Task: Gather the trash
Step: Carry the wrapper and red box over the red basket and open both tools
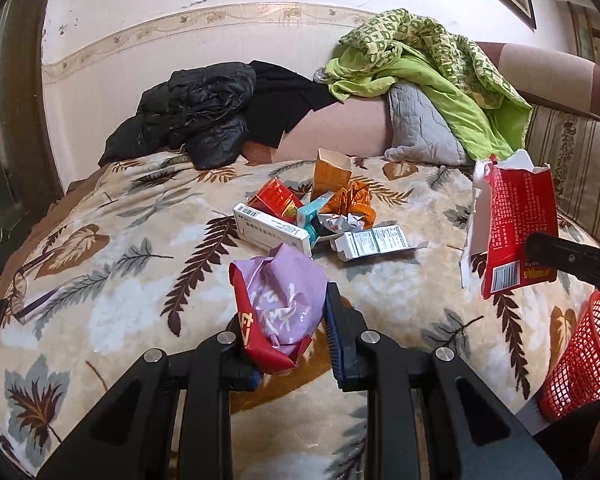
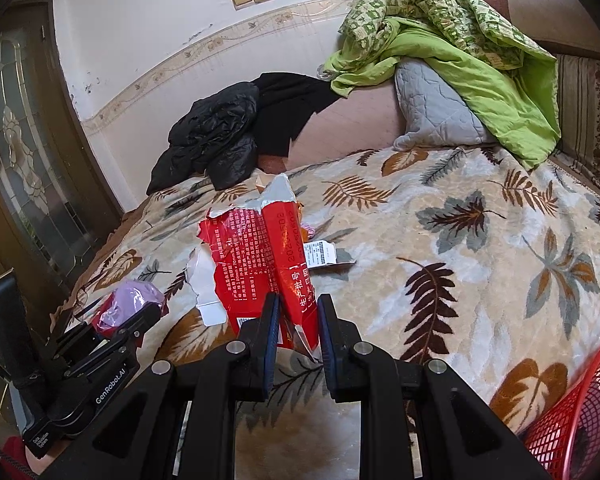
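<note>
Right now both grippers hold trash above the bed (image 1: 99, 248). The left gripper (image 1: 287, 332) has its fingers clenched on a crumpled purple wrapper (image 1: 283, 300) with a red edge. The right gripper (image 2: 297, 320) squeezes a torn red packet (image 2: 267, 256) by its bottom end, so the packet stands up tall and floppy. A red basket (image 2: 580, 412) waits low on the right, just beside the bed (probably where the trash goes). More trash sits in a pile (image 1: 320, 216) in the middle of the bed: small boxes and shiny crumpled foil.

What could go wrong? The red packet is held only at one thin end, so it could bend over or slip out and land on the bed or floor instead of in the basket. The purple wrapper is slippery and squashy, so it could slide free too. The two grippers are near each other, so a quick swing toward the basket could bump them together.
</note>
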`<action>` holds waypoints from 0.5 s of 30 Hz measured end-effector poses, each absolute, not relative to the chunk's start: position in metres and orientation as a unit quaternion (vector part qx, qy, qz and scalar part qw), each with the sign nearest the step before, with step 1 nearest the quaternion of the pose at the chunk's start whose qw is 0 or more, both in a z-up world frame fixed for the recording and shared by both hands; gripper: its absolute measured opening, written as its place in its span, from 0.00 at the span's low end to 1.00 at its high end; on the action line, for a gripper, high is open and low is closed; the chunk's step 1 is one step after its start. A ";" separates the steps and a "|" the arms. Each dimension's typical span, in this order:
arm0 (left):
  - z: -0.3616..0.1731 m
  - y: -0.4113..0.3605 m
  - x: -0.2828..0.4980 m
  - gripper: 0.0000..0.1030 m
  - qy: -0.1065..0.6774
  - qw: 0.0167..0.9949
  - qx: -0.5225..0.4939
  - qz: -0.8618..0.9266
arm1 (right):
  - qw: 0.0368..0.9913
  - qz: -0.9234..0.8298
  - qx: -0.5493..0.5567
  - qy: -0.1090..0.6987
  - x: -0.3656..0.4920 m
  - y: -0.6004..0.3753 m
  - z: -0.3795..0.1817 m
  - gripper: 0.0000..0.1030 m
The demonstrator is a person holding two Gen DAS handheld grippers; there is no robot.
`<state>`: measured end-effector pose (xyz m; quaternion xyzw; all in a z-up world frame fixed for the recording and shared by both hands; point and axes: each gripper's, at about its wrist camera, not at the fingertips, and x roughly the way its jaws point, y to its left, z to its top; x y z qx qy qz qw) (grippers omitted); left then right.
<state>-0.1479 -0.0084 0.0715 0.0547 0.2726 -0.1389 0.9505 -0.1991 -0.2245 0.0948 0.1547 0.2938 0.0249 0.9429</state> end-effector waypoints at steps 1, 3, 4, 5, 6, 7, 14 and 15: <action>0.071 -0.009 -0.147 0.23 0.273 0.950 0.055 -0.139 | 0.943 0.024 0.156 0.294 -0.199 -0.226 0.094 0.20; 0.070 -0.010 -0.145 0.23 0.275 0.950 0.056 -0.140 | 0.942 0.023 0.158 0.294 -0.199 -0.227 0.094 0.20; 0.069 -0.011 -0.145 0.23 0.275 0.949 0.057 -0.141 | 0.942 0.022 0.158 0.295 -0.198 -0.227 0.094 0.20; 0.069 -0.012 -0.144 0.23 0.275 0.949 0.058 -0.142 | 0.942 0.022 0.159 0.295 -0.198 -0.228 0.094 0.20; 0.068 -0.013 -0.144 0.23 0.275 0.949 0.058 -0.143 | 0.942 0.021 0.160 0.295 -0.198 -0.228 0.094 0.20; 0.068 -0.013 -0.143 0.23 0.275 0.949 0.059 -0.144 | 0.941 0.021 0.161 0.296 -0.197 -0.229 0.094 0.20; 0.067 -0.017 -0.142 0.23 0.277 0.948 0.061 -0.144 | 0.940 0.022 0.166 0.298 -0.196 -0.231 0.093 0.20; 0.067 -0.017 -0.142 0.23 0.277 0.948 0.062 -0.144 | 0.940 0.022 0.166 0.297 -0.195 -0.231 0.093 0.20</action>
